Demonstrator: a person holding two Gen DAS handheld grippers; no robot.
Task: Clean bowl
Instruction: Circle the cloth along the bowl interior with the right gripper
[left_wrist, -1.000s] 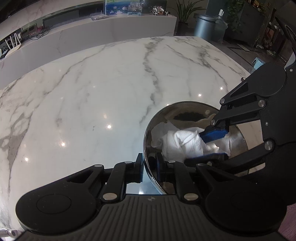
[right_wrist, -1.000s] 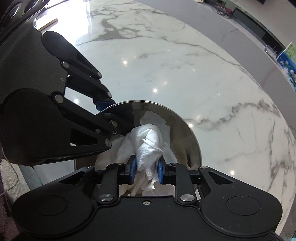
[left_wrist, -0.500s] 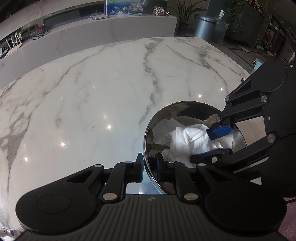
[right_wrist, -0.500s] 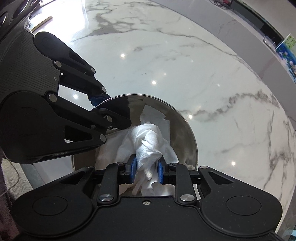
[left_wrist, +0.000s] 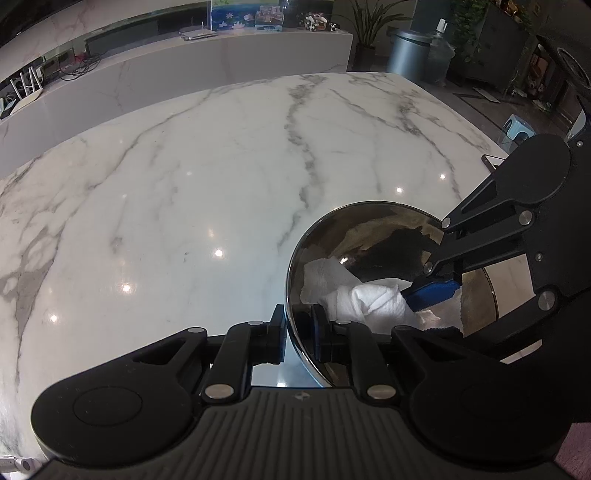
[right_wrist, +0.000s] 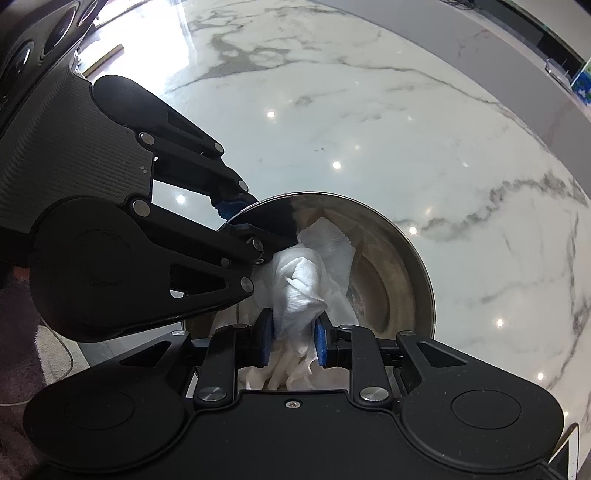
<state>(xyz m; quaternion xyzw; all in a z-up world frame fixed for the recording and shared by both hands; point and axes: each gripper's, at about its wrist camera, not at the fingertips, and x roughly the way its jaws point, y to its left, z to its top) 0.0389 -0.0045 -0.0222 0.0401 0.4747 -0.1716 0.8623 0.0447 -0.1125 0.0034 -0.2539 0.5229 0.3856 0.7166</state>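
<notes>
1. Plainly, the steel bowl (left_wrist: 391, 280) sat tilted at the marble bench's (left_wrist: 221, 184) near right, its rim clenched by the left tool (left_wrist: 298, 334).
2. Inside it, the right tool (right_wrist: 293, 338) gripped a white paper towel (right_wrist: 303, 284), the unwiped wall lying beyond on the far side.

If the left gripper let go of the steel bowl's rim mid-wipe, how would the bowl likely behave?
The bowl looks thin and polished, so it is probably light and would likely slide on the glossy marble table. Its rounded wall suggests it could rock or tip under the paper towel pressed by the right gripper. The left gripper, clamped on the rim, seems to steady it.
</notes>
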